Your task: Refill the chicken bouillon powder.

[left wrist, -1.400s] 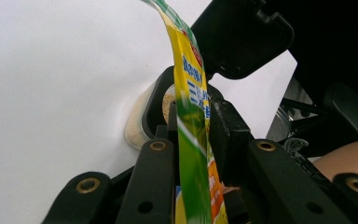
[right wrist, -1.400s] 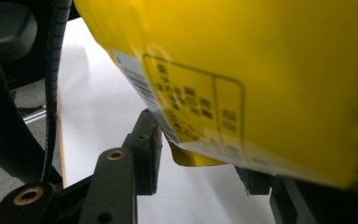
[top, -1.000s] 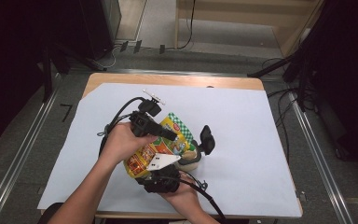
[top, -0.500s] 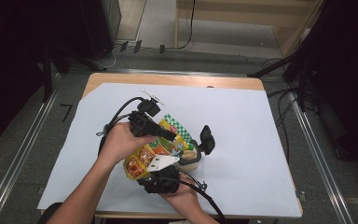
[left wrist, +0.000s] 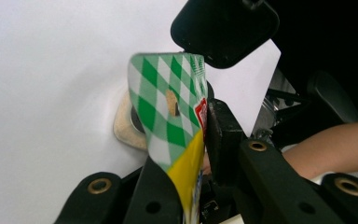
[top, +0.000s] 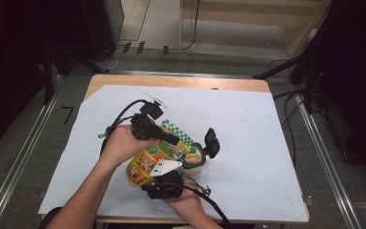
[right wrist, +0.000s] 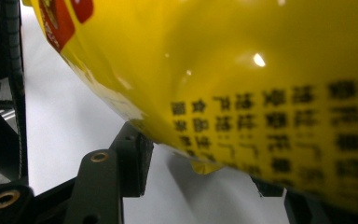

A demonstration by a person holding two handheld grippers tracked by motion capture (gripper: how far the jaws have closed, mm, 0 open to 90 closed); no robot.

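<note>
The glossy yellow snack bag [top: 153, 160], with a green and white checked top edge, lies between both grippers; the left gripper [left wrist: 200, 140] has just been closing its jaws and pinches this thin checked edge. The right gripper [top: 198, 155], below the bag, has just been opening its jaws, which stand half wide around the bulging bag and a pale round piece [top: 194, 160]. The right gripper view shows small black print on the bag; the high view shows both hands close together over the white table [top: 248, 124].

Wooden table [top: 124, 80], white sheet [top: 248, 124] covering it

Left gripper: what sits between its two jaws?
The green-checked top edge of the snack bag, pinched by the left gripper, seen in the left gripper view.
</note>
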